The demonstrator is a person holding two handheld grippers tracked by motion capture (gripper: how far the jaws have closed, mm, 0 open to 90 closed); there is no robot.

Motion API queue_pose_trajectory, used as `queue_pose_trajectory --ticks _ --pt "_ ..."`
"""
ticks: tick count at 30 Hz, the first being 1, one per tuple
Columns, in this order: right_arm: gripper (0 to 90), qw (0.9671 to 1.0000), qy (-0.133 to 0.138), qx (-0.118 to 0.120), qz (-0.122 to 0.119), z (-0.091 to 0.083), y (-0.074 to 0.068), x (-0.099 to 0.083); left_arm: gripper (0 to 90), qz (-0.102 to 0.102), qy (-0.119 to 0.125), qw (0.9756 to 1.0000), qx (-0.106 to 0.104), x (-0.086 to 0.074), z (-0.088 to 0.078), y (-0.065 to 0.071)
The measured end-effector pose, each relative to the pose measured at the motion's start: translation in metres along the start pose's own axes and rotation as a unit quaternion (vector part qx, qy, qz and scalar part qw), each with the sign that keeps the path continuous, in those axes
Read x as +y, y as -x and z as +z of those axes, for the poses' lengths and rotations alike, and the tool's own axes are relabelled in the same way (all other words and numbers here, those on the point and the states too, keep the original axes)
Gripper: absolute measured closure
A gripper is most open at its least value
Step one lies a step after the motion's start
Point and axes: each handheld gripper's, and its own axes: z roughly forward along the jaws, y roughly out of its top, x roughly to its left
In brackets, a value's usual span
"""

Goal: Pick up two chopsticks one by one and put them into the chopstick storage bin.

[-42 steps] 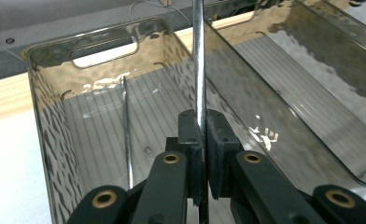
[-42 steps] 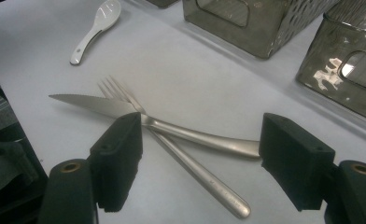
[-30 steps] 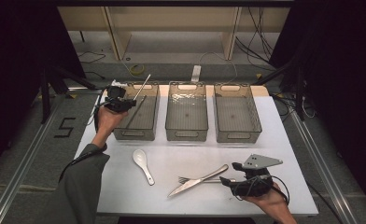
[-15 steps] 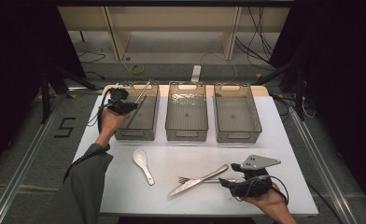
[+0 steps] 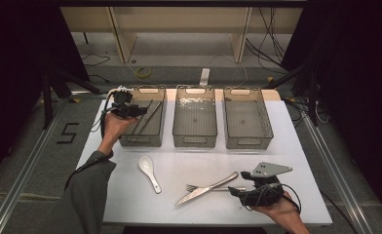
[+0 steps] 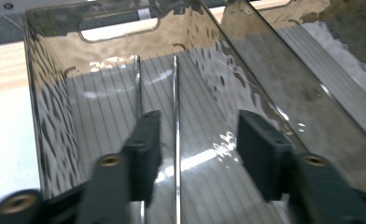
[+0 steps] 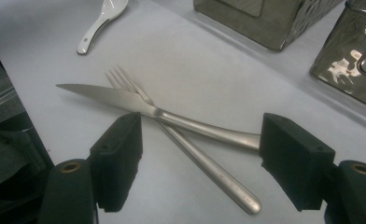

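Note:
My left gripper (image 5: pixel 130 111) hovers over the left clear bin (image 5: pixel 141 142). Its jaws have just been opening and now stand apart. In the left gripper view (image 6: pixel 195 135) two metal chopsticks (image 6: pixel 175 93) lie flat on the bin's floor, one in the gap between the jaws without touching the pads, the other partly behind the left jaw. My right gripper (image 5: pixel 242 187) rests open at the table's front right. In the right gripper view (image 7: pixel 200 144) a knife (image 7: pixel 172 116) lies across a fork (image 7: pixel 209 172), and both handles run into the gap between the jaws, untouched.
A middle bin (image 5: pixel 195 141) and a right bin (image 5: pixel 247 144) stand in a row beside the left one. A white spoon (image 5: pixel 147 168) lies on the white table (image 5: pixel 179 156) in front of the left bin. The knife (image 5: pixel 206 189) points toward it.
The chopstick that stuck up at a slant from my left gripper now lies in the left bin, and that gripper's jaws have opened. The right hand has not moved.

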Motion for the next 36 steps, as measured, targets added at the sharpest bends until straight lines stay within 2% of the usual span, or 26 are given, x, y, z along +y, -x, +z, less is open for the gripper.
queue_pose_trajectory --ticks 2,3,5,7,11,14,19,21,25,31,32,35,36 --pt "31.3 1.0 0.0 -0.001 0.0 0.0 0.0 0.0 42.8 -0.017 -0.004 0.9998 0.006 -0.002 -0.01 0.006" --pt "31.2 1.0 0.0 -0.001 0.001 0.0 0.0 0.0 41.6 -0.017 -0.004 0.9998 0.006 -0.002 -0.01 0.006" --pt "31.0 1.0 -0.001 -0.002 0.001 0.0 0.0 0.0 37.7 -0.036 -0.002 0.9994 0.0 -0.006 -0.023 0.012" --pt "31.0 1.0 -0.001 -0.002 0.001 0.0 0.0 0.0 34.4 -0.037 0.001 0.9993 -0.003 -0.009 -0.028 0.015" --pt "31.0 1.0 0.001 -0.003 0.001 -0.001 0.0 0.0 30.0 -0.028 0.019 0.9993 -0.017 -0.024 -0.046 0.029" --pt "31.0 1.0 -0.001 -0.005 0.001 0.0 -0.001 -0.001 26.2 -0.018 0.012 0.9992 -0.034 -0.038 -0.051 0.033" --pt "30.9 1.0 -0.001 -0.008 -0.003 0.001 -0.002 -0.001 22.0 -0.014 0.002 0.9988 -0.047 -0.047 -0.055 0.039" --pt "30.8 0.9999 0.002 -0.01 -0.002 0.0 -0.002 -0.001 20.9 -0.003 0.003 0.9982 -0.06 -0.05 -0.056 0.046" --pt "30.4 0.9999 0.007 -0.014 0.003 -0.002 -0.001 -0.001 17.8 0.023 0.002 0.9971 -0.072 -0.054 -0.058 0.062" --pt "28.6 0.9993 0.027 -0.02 0.017 -0.005 0.001 -0.002 16.5 0.043 0.015 0.9921 -0.117 -0.064 -0.063 0.077" --pt "28.6 0.999 0.032 -0.022 0.02 -0.005 0.001 -0.002 16.3 0.043 0.015 0.9921 -0.117 -0.064 -0.063 0.077" --pt "28.4 0.9983 0.043 -0.024 0.031 -0.007 0.002 -0.003 16.3 0.039 0.029 0.9883 -0.144 -0.071 -0.067 0.087" --pt "28.3 0.998 0.048 -0.025 0.034 -0.007 0.003 -0.003 16.3 0.039 0.029 0.9883 -0.144 -0.071 -0.067 0.087"
